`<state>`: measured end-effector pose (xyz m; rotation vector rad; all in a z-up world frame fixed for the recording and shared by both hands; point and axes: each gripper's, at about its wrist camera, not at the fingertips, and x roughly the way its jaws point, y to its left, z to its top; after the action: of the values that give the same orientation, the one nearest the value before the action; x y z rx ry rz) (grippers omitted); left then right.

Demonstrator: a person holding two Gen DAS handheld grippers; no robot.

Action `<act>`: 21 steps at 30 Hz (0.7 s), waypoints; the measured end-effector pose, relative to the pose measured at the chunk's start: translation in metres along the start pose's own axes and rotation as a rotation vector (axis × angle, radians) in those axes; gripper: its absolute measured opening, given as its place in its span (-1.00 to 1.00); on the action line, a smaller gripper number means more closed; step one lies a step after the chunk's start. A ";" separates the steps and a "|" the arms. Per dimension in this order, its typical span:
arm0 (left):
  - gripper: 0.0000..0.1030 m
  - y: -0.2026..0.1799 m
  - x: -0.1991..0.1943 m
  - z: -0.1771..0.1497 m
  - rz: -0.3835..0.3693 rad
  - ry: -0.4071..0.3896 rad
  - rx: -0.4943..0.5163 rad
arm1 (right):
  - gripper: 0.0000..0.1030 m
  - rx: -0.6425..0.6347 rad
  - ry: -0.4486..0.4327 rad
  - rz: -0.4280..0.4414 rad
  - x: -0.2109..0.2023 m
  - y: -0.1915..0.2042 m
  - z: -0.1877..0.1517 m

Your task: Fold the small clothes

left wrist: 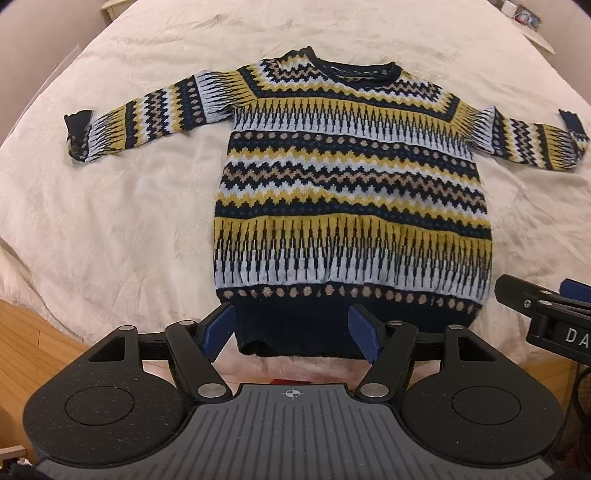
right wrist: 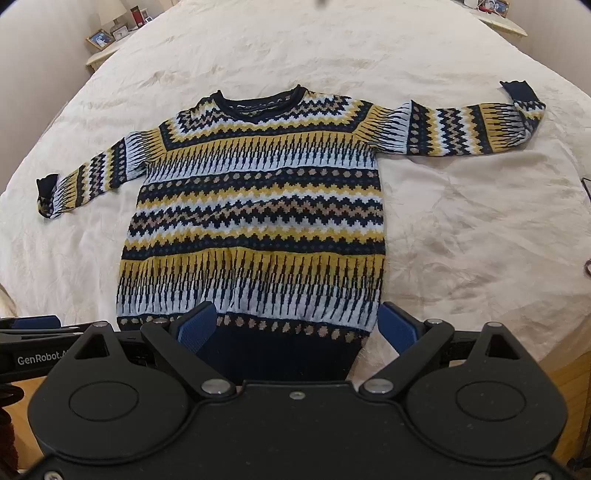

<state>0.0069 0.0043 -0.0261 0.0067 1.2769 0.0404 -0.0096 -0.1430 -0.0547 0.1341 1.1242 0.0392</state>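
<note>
Two black hand-held grippers fill the foreground, the left hand-held gripper (left wrist: 291, 334) and the right hand-held gripper (right wrist: 297, 328), each pointing steeply down over the near edge of a bed (left wrist: 110, 229) spread with a cream, faintly rumpled cover. Both stand with their blue-padded fingers apart and nothing clamped between them; the dark ribbed hem (left wrist: 295, 332) of a sweater (left wrist: 347, 192) shows in the gap of each, though whether the pads touch the knit cannot be told. Across the bed lies that sweater, a small knit in bands of navy, mustard, pale blue and tan zigzags, flat and face up, its round navy collar (left wrist: 354, 74) toward the far side and its hem at the near edge, just in front of the fingers. Each sleeve is stretched out sideways, the left sleeve (left wrist: 147, 118) ending in a dark cuff (left wrist: 77, 122) that is slightly curled, the right sleeve (right wrist: 469, 125) reaching to a navy cuff (right wrist: 519, 90). Wooden floor (left wrist: 33, 354) shows below the bed's edge. Far back in the right wrist view, a nightstand (right wrist: 103, 51) carries a lamp (right wrist: 118, 14) and a framed photo (right wrist: 99, 38).
</note>
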 end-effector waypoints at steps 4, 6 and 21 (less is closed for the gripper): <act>0.29 0.001 0.002 0.006 -0.008 -0.004 -0.005 | 0.73 -0.001 -0.010 0.017 0.003 0.001 0.006; 0.29 0.003 0.001 0.011 -0.019 -0.024 -0.013 | 0.71 -0.004 -0.030 0.025 0.003 0.003 0.010; 0.29 0.031 -0.013 0.070 -0.075 -0.377 -0.052 | 0.72 0.018 -0.370 0.067 -0.006 0.021 0.069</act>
<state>0.0690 0.0357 0.0070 -0.0753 0.8981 0.0070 0.0505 -0.1289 -0.0176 0.1870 0.7506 0.0612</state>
